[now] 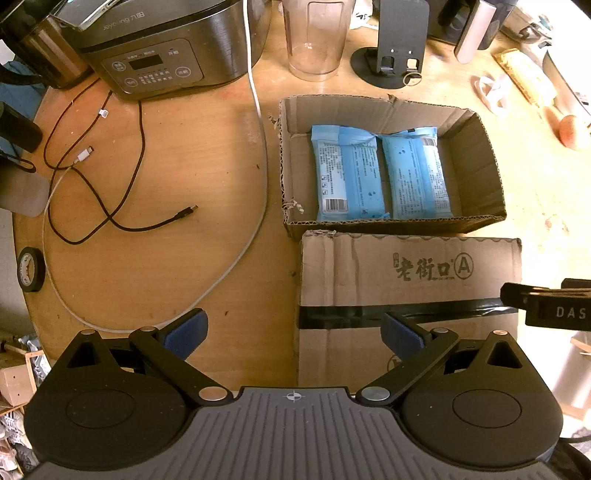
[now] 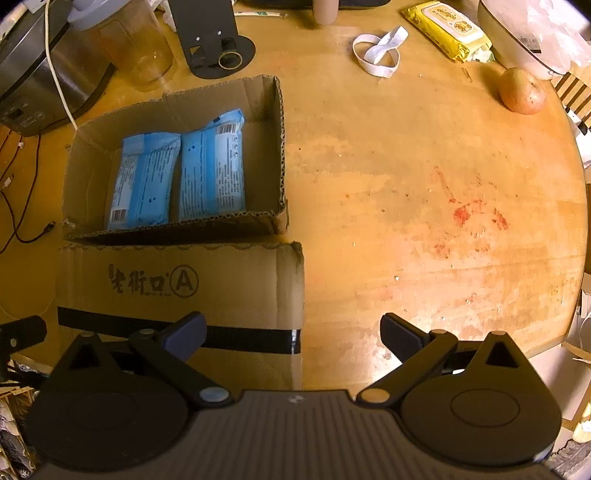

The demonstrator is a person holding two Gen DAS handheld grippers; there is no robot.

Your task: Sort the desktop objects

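Cardboard box (image 1: pixel 476 155), open-topped, sits mid worktop (image 1: pixel 207 266) with two blue packs (image 1: pixel 347 173) lying flat side by side inside, touching each other. A second box (image 1: pixel 410 280), closed, printed with a circled A and banded with black tape, sits just in front of the open box, edges nearly touching.

Left gripper (image 1: pixel 294 332) hovers above the near edge of the worktop, fingers (image 1: pixel 186 332) spread wide, nothing between them. Right gripper (image 2: pixel 293 334) hovers over the closed box's right end and bare wood, fingers (image 2: pixel 400 338) spread wide too, empty. A tip of the right gripper shows at the right edge of the left view.

Left of the boxes: a black cable (image 1: pixel 122 221) and a white cable (image 1: pixel 255 177) loop loose on the worktop; a tape roll (image 1: pixel 31 269) lies at the left rim. Behind: a steel cooker (image 1: pixel 166 48), a clear cup (image 1: pixel 316 40), a black stand (image 1: pixel 399 48).

Right side of the worktop: a white band (image 2: pixel 378 51), a yellow wipes pack (image 2: pixel 448 29), an apple (image 2: pixel 522 90), well apart from the boxes. Red stains mark the wood there.
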